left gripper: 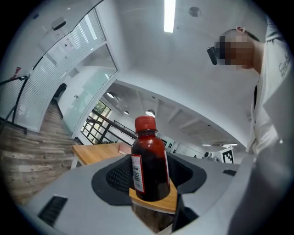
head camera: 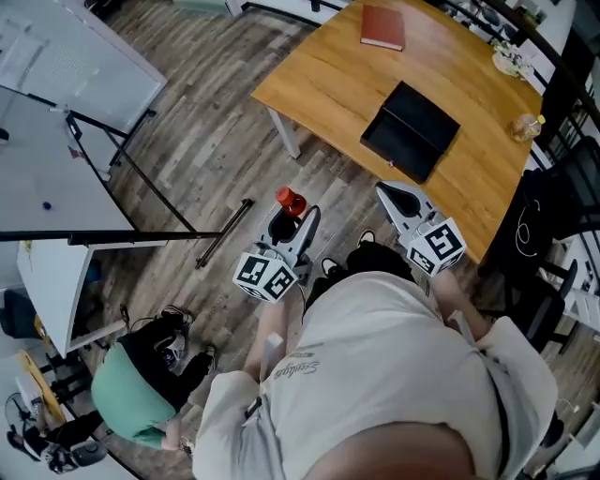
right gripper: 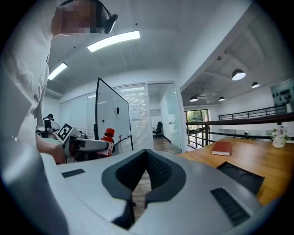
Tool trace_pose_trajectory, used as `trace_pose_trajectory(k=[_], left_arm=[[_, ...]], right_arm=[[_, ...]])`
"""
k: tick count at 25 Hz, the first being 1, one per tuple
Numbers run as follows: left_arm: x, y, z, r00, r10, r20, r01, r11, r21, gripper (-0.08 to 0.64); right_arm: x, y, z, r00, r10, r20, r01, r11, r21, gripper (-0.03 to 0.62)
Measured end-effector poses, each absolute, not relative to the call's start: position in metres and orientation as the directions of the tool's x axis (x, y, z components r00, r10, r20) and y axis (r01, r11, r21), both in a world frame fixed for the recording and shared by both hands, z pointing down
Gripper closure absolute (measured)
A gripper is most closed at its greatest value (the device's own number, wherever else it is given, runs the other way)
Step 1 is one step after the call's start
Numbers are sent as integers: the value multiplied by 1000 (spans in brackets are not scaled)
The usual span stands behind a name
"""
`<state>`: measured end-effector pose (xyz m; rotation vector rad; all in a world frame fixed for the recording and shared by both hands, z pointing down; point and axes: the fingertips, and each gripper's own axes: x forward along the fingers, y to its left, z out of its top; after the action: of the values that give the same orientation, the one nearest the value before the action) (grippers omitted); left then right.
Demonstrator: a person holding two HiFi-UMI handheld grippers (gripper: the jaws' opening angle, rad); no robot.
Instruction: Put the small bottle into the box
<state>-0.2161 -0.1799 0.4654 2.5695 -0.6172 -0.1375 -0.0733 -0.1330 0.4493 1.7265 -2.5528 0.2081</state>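
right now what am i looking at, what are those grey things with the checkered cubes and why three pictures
There is no robot here: a person holds two grey handheld grippers, each with two jaws and a marker cube. One picture comes from a camera on the person's head, looking down. The other two come from cameras riding on each gripper. The left gripper is clamped on a small dark-red bottle with a red cap, above the floor. The right gripper is shut and empty. On the light wooden table lie a flat black box and a red book. The bottle should go into that box.
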Motion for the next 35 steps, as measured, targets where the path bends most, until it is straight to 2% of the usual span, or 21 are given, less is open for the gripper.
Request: trace_pose_trajectory(k=[5,11,18,24,29,35], left_arm=[[-193,-202,478,904,-424,48,-393,-782,483,327],[-162,-232,471,912,-407,42,-363,-757,543,327],[-87,-282,452,936,-342,76,-336,-814,475,327],[-19,-322,433,953,-295,63,-291,-845,449,327],[22,-339,425,969,-229,97,-249,-889,384,327],[78,-331,452,983,-94,159,-155,-888,433,327]], right_arm=[[-49,-144,457,-315,-944,97,-945,303,-120,598],[-38,-180,470,-357,-929,92,-930,345,-128,599],[17,-234,461,-352,-936,16,-932,349,-103,600],[67,-263,456,-325,-944,55,-945,327,24,600],[106,-273,459,-263,-965,9,-964,262,-47,599],[155,-247,469,-108,-994,8,-991,107,-83,599]])
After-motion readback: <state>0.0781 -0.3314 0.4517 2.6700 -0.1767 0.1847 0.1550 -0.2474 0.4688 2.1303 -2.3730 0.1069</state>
